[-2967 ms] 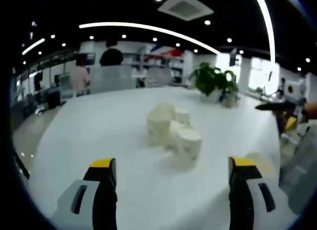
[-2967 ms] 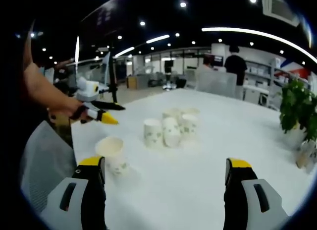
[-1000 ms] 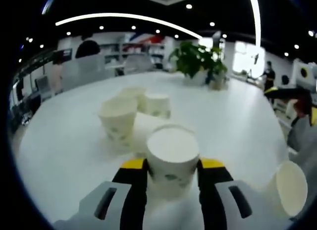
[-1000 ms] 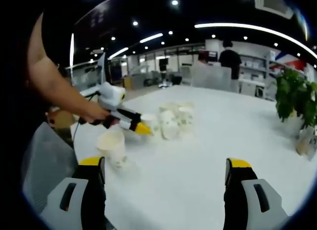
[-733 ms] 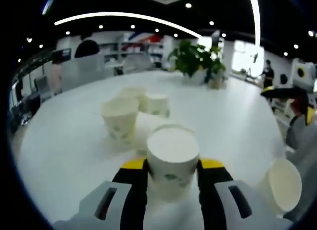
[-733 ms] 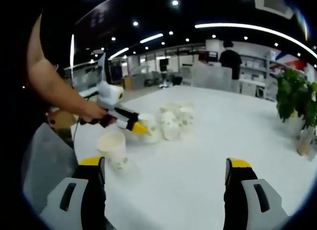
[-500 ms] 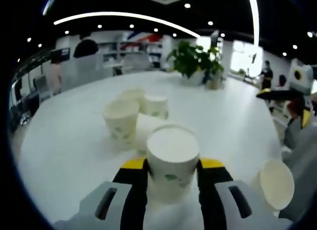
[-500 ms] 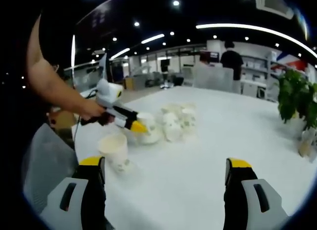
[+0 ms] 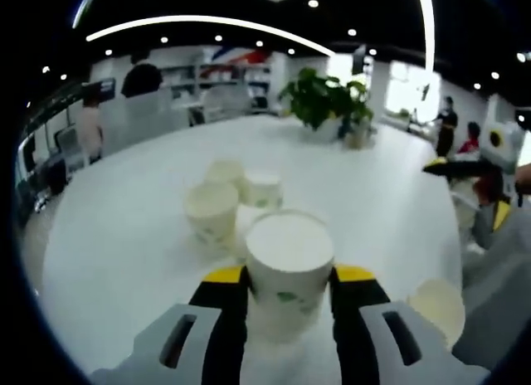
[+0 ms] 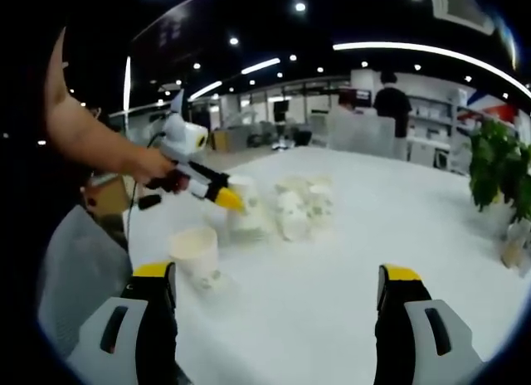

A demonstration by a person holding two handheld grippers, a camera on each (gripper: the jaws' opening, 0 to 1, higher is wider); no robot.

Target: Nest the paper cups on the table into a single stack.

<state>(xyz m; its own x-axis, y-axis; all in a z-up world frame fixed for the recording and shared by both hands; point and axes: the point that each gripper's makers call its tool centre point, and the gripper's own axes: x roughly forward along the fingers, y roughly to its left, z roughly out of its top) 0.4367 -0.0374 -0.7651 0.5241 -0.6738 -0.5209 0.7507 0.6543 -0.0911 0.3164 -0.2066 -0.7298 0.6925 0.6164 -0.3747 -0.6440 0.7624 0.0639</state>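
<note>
A white paper cup [image 9: 289, 246] with a green print sits upright between the yellow-tipped jaws of my left gripper [image 9: 289, 275], which is shut on it. From the right gripper view, that left gripper [image 10: 217, 196] holds the cup [image 10: 245, 204] raised above the table. Beyond it stand three more cups: one in front [image 9: 211, 212] and two behind [image 9: 226, 171] [image 9: 263, 188], the same cluster [image 10: 297, 209] in the right gripper view. A lone cup [image 10: 195, 254] [image 9: 438, 304] stands apart near the table edge. My right gripper [image 10: 276, 275] is open over bare table.
The round white table [image 10: 348, 269] stretches far back. A potted plant [image 9: 325, 103] [image 10: 496, 176] stands at its far side. A grey mesh chair [image 10: 70, 273] is by the near edge. People stand in the background [image 10: 393, 107]. The right gripper [image 9: 448, 164] juts in from the right.
My left gripper went from open to shut on the nearest cup, then raised it off the table. The right gripper stayed open and nearly still.
</note>
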